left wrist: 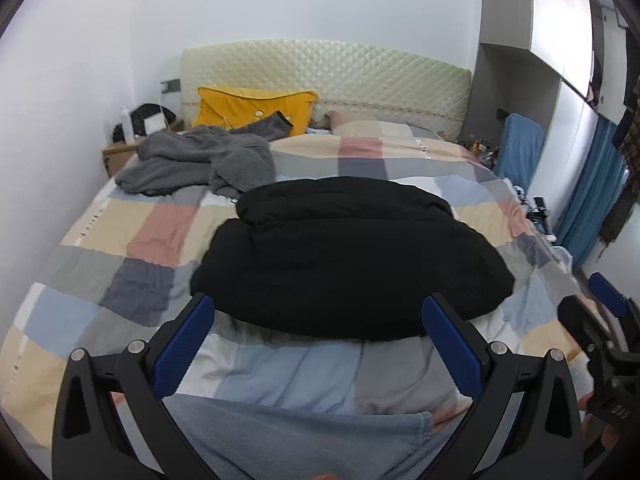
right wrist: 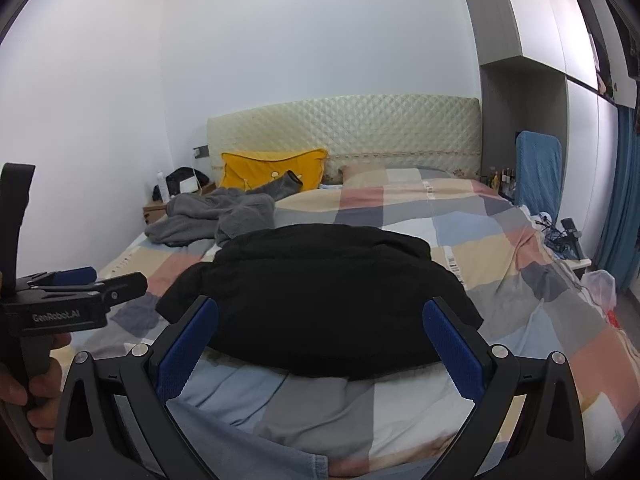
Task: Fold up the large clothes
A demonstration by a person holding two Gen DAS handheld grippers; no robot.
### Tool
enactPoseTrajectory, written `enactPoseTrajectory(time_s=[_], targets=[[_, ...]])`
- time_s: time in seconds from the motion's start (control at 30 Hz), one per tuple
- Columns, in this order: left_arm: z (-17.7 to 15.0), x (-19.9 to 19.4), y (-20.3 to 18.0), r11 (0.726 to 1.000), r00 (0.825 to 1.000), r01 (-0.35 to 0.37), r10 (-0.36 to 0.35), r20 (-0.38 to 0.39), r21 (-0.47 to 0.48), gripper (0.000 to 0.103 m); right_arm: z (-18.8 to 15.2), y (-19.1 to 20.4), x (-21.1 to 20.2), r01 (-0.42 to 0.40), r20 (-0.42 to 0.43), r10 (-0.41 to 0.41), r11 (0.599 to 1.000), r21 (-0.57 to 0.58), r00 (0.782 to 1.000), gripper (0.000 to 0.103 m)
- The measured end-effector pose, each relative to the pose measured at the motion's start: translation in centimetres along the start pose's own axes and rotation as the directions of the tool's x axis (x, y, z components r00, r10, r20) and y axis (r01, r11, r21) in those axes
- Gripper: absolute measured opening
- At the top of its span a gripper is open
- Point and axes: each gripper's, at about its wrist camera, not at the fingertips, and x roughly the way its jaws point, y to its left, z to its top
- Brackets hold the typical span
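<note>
Black garment [left wrist: 352, 256] lies bunched in a bulky heap on the bed's checked quilt [left wrist: 160, 232], near the foot end and roughly mid-width. Long axis runs across the bed, left to right; its narrower rounded lump points toward the headboard [left wrist: 324, 80], its wide edge faces the cameras. Cannot tell collar from hem; fabric too dark for detail.

Left gripper [left wrist: 318, 340] jaws wide apart, blue pads [left wrist: 184, 352] showing, nothing held. It hovers just short of the garment's near edge, not touching as far as can be seen. Right gripper [right wrist: 320, 340] likewise spread wide and empty, the garment's near edge between and beyond its fingers.

In the right wrist view the left gripper [right wrist: 72, 280] appears from the side at far left, with the person's hand [right wrist: 24, 396] on its handle. In the left wrist view the right gripper [left wrist: 600, 312] shows at the right edge, blurred.

Grey fleece garment [left wrist: 200, 160] crumpled at the far left of the bed, well apart from the black one. Yellow pillow [left wrist: 252, 108] against the headboard. Blue curtain [right wrist: 624, 184] at right.
</note>
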Motion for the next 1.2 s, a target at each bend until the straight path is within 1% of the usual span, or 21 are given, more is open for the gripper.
enactPoseTrajectory(time_s=[0.07, 0.4, 0.57, 0.77, 1.2], targets=[[-0.1, 0.3, 0.2, 1.000, 1.000, 0.021, -0.021, -0.013, -0.016, 0.103, 0.0, -0.1, 0.0, -0.001, -0.001, 0.001, 1.000, 0.003, 1.000, 0.103], [-0.2, 1.0, 0.2, 1.000, 0.999, 0.009, -0.009, -0.035, -0.022, 0.103, -0.3, -0.4, 0.7, -0.003, -0.023, 0.003, 1.000, 0.015, 1.000, 0.103], [-0.4, 1.2, 0.0, 1.000, 0.999, 0.018, -0.019, -0.042, -0.011, 0.103, -0.3, -0.5, 0.8, 0.003, -0.025, -0.003, 1.000, 0.015, 1.000, 0.103], [-0.4, 1.2, -0.2, 1.000, 0.999, 0.019, -0.019, -0.040, -0.007, 0.103, -0.4, -0.9, 1.2, 0.011, -0.042, -0.009, 1.000, 0.028, 0.999, 0.103], [-0.2, 1.2, -0.6, 1.000, 0.999, 0.029, -0.029, -0.038, -0.002, 0.103, -0.4, -0.8, 0.8, 0.014, -0.032, -0.013, 1.000, 0.027, 0.999, 0.103]])
